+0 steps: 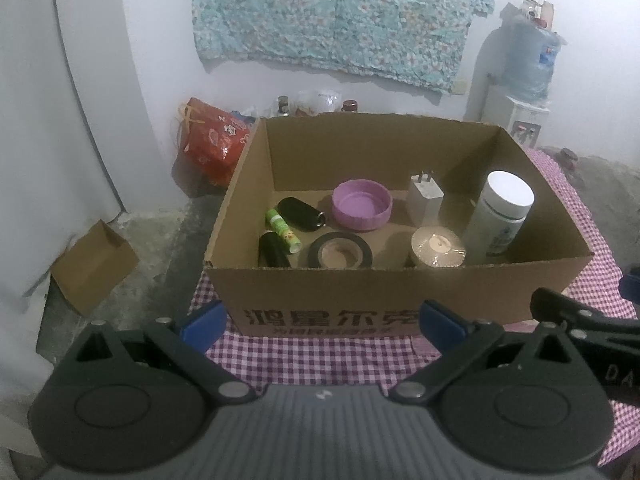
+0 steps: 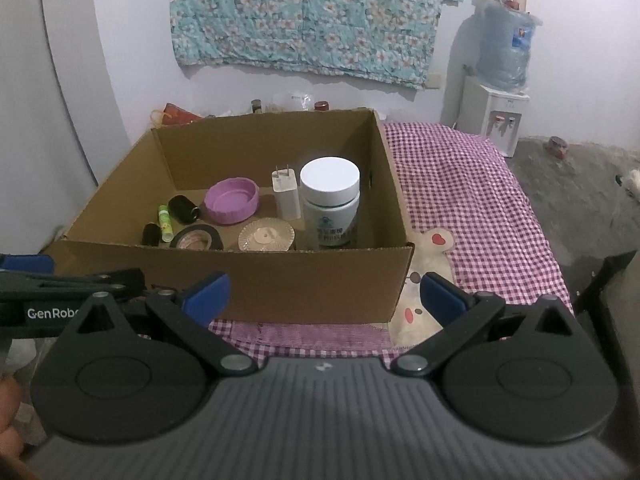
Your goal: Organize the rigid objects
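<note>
Open cardboard box (image 1: 320, 304) resting on a purple-and-white checked cloth (image 2: 472, 200), toward the cloth's left edge, printed characters on its near wall. Inside, along the right wall, a tall white bottle (image 1: 500, 216) standing upright with a white cap. Just beside it, toward the near wall, a round clear-wrapped disc (image 1: 438, 246). Behind the disc, a white plug adapter (image 1: 425, 199) upright, prongs up. Near the back wall's middle, a purple lid (image 1: 362, 206) lying hollow side up. By the near wall, a roll of black tape (image 1: 340, 250) lying flat. Toward the left wall, a small green tube (image 1: 283, 231) lying between a black oval case (image 1: 300, 214) behind it and a dark cylinder (image 1: 272, 250) in front. Left gripper (image 1: 320, 322) held in front of the near wall, blue-padded fingers spread wide, gripping nothing. Right gripper (image 2: 324, 294) likewise short of the box's near right corner, fingers spread wide and empty, over a cartoon patch on the cloth. Beyond the box: a flowered cloth (image 2: 312, 16) hanging on the wall, a water dispenser (image 2: 500, 80) to the right, a red bag (image 1: 212, 140) and a small cardboard box (image 1: 94, 266) on the floor to the left.
</note>
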`<state>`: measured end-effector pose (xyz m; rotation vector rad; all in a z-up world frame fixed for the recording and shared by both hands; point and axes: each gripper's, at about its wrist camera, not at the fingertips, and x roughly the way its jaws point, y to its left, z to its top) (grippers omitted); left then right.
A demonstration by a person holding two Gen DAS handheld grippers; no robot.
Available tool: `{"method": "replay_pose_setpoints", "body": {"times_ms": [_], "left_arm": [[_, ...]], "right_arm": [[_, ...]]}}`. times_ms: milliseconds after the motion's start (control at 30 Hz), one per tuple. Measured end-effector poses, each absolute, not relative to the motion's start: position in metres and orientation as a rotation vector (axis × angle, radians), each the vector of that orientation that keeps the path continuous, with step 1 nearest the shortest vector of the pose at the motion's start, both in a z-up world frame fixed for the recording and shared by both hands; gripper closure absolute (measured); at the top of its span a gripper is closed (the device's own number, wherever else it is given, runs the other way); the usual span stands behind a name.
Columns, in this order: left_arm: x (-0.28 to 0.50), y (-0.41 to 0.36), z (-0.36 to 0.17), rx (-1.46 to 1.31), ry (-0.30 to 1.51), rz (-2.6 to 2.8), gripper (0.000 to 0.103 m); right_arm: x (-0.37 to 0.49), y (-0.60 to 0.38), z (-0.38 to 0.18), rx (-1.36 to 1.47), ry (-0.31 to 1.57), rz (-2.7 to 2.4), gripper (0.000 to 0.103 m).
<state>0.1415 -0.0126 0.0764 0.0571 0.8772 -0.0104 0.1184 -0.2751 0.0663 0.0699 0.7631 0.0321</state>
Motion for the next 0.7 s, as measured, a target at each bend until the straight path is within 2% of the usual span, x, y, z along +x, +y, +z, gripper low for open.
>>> {"method": "replay_pose_setpoints", "body": {"times_ms": [700], "left_arm": [[0.1406, -0.0100, 0.0785, 0.061, 0.843, -0.013, 0.000]], "right_arm": [[0.1174, -0.2764, 0.0685, 0.087, 0.757, 0.047, 0.001]]}}
